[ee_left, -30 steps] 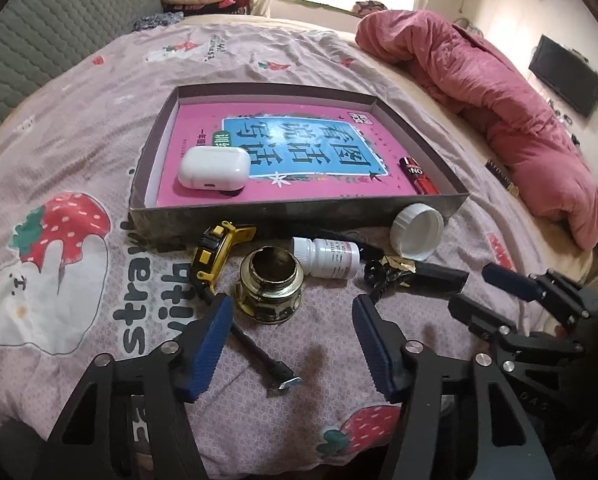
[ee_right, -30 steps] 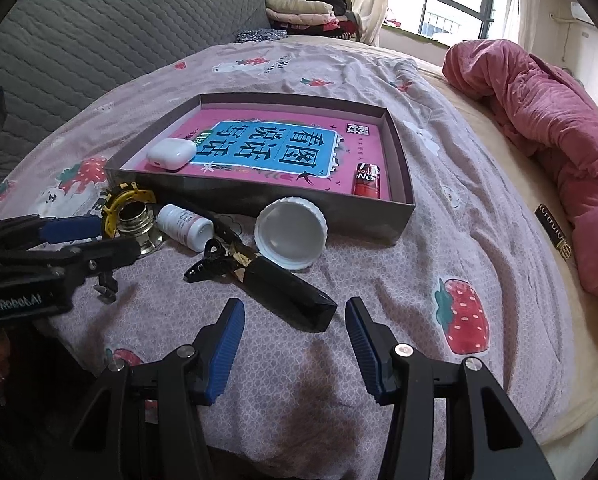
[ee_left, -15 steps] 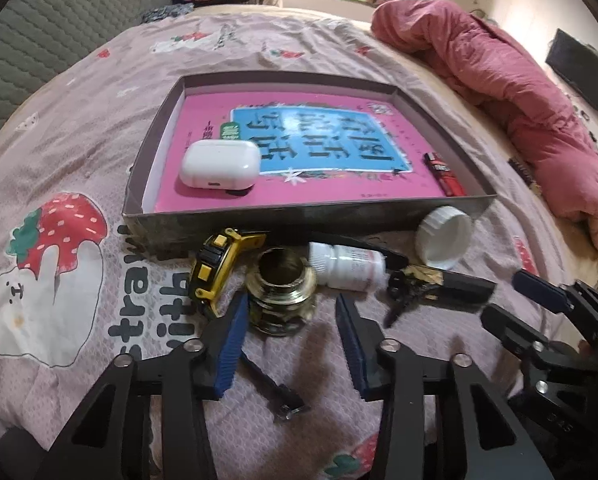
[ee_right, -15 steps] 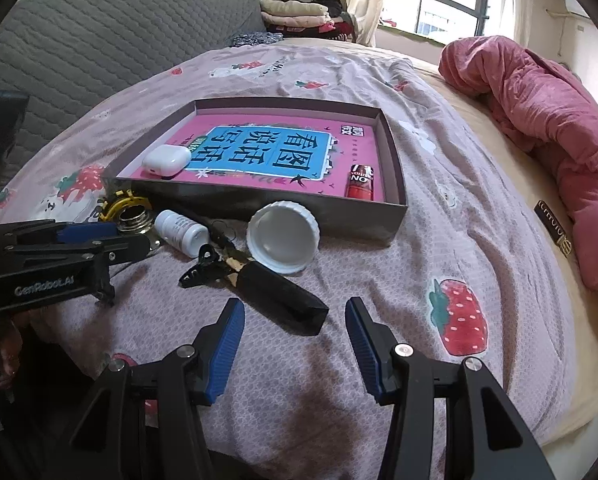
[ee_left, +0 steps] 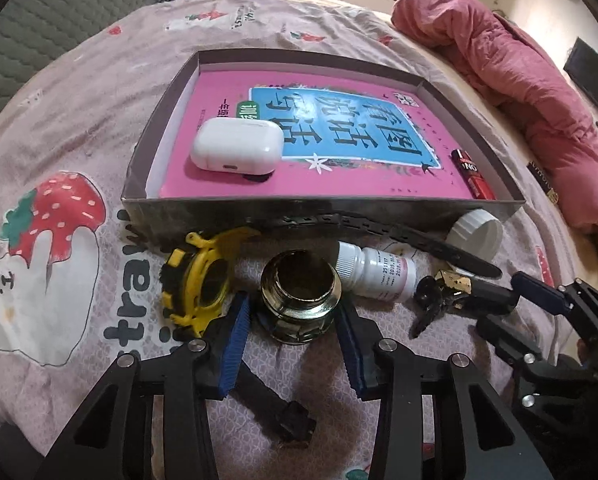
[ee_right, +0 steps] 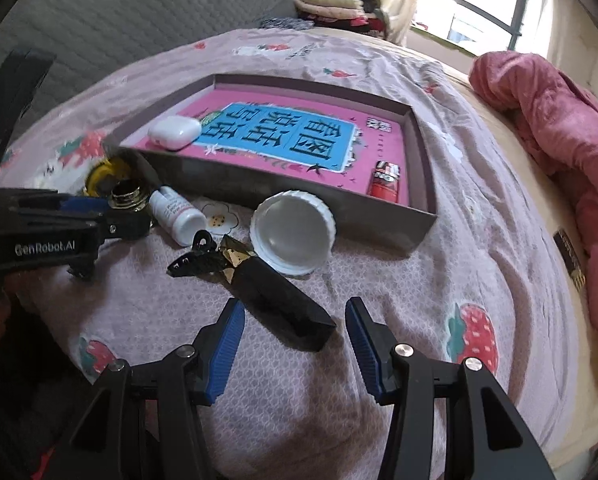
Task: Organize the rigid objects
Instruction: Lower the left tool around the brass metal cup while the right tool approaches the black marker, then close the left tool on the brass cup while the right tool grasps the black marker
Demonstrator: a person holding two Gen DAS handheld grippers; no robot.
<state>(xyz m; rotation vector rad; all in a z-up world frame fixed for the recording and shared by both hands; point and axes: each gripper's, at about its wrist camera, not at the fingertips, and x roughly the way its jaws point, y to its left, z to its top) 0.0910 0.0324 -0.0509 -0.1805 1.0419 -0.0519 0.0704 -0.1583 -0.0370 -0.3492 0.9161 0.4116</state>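
Since the earlier frame the left hand-held gripper (ee_left: 295, 344) has advanced, and its blue pads now flank the brass jar (ee_left: 300, 296) on the bed (ee_left: 79, 120), not visibly clamping it. Left of it lies a yellow watch (ee_left: 201, 280), right a white bottle (ee_left: 375, 274). The right hand-held gripper (ee_right: 295, 344) hangs released just behind a black clip (ee_right: 259, 280); beyond sits the box (ee_right: 379, 224).
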